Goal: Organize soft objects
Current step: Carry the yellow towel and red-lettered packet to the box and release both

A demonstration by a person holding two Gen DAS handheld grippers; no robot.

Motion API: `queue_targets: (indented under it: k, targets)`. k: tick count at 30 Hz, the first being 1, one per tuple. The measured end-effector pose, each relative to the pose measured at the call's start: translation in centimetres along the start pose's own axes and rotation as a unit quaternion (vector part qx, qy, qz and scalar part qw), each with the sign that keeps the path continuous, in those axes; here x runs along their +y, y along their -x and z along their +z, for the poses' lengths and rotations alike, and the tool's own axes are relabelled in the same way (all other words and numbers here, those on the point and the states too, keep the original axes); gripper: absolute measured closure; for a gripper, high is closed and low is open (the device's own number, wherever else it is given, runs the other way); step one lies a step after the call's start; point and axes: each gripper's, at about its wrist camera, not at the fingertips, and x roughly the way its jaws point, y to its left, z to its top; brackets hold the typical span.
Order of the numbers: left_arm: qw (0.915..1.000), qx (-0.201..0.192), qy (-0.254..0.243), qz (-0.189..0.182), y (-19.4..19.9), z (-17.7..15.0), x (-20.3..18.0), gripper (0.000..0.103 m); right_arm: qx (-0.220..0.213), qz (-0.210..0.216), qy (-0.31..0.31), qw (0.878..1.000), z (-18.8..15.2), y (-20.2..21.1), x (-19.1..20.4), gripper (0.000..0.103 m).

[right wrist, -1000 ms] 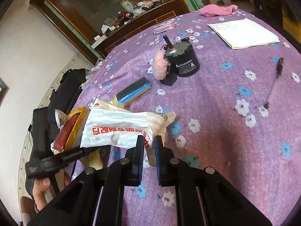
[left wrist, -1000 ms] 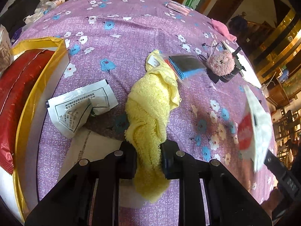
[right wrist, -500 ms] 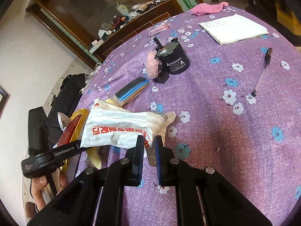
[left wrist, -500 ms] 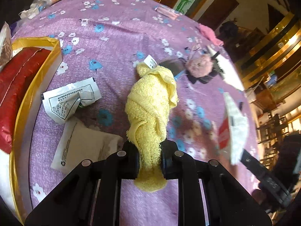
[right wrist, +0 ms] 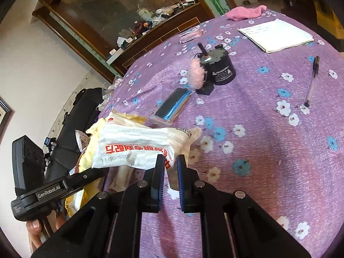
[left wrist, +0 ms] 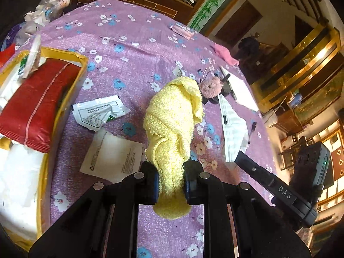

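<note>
A yellow terry towel [left wrist: 172,118] hangs bunched in my left gripper [left wrist: 171,178], which is shut on its lower part; the towel is lifted above the purple flowered tablecloth [left wrist: 133,49]. My right gripper [right wrist: 171,163] is shut on one end of a white soft packet with red print [right wrist: 137,146], held over the table to the right of the left gripper. In the left wrist view that packet [left wrist: 233,126] shows edge-on. A gold-rimmed box [left wrist: 82,64] at the left holds a red packet [left wrist: 36,99].
Two flat white sachets [left wrist: 99,112] [left wrist: 114,157] lie beside the box. Farther back are a pink pompom [right wrist: 196,75], a black cylinder [right wrist: 221,68], a blue pack [right wrist: 172,105], a pen [right wrist: 311,81], a notepad [right wrist: 277,34] and a pink cloth [right wrist: 247,13].
My left gripper has risen with the yellow towel, lifting it off the tablecloth, and the box has come further into view. The right gripper still grips the white packet and has shifted slightly.
</note>
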Motion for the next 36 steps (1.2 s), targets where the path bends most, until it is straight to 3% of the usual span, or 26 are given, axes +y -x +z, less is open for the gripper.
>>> queue_targets:
  k: [8, 11, 14, 19, 24, 28, 30, 33, 36]
  targets:
    - [0.9993, -0.028, 0.004, -0.026, 2.8, -0.7, 1.2, 0.087, -0.023, 0.007, 0.008, 1.000, 0.1, 1.2, 1.9, 0.094]
    - [0.9979, -0.049, 0.016, -0.039, 5.8, -0.6, 2.9, 0.087, -0.041, 0.032, 0.020, 0.998, 0.4, 1.6, 4.1, 0.094]
    - [0.9956, -0.083, 0.030, -0.030, 9.5, -1.1, 5.2, 0.087, -0.049, 0.051, 0.033, 0.997, 0.2, 1.4, 6.1, 0.094]
    - [0.9920, -0.109, 0.059, -0.023, 13.5, -2.0, 9.0, 0.087, -0.024, 0.085, 0.056, 0.994, -0.1, -0.8, 9.8, 0.094]
    - [0.9838, -0.147, 0.100, 0.025, 17.0, -2.5, 14.0, 0.087, 0.009, 0.101, 0.112, 0.989, -1.4, -3.7, 14.5, 0.094]
    - [0.9790, -0.151, 0.129, 0.047, 17.2, -2.7, 17.3, 0.087, 0.039, 0.095, 0.172, 0.980, -3.4, -6.3, 18.3, 0.094]
    - [0.9797, -0.141, 0.134, 0.048, 16.2, -2.9, 18.2, 0.087, 0.054, 0.071, 0.212, 0.973, -5.0, -7.5, 19.8, 0.094]
    - [0.9789, -0.133, 0.135, 0.077, 14.8, -3.2, 19.4, 0.087, 0.082, 0.031, 0.245, 0.966, -7.5, -9.9, 20.7, 0.094]
    - [0.9784, -0.119, 0.138, 0.098, 13.2, -3.6, 20.3, 0.087, 0.065, 0.005, 0.272, 0.960, -8.3, -10.4, 21.4, 0.093]
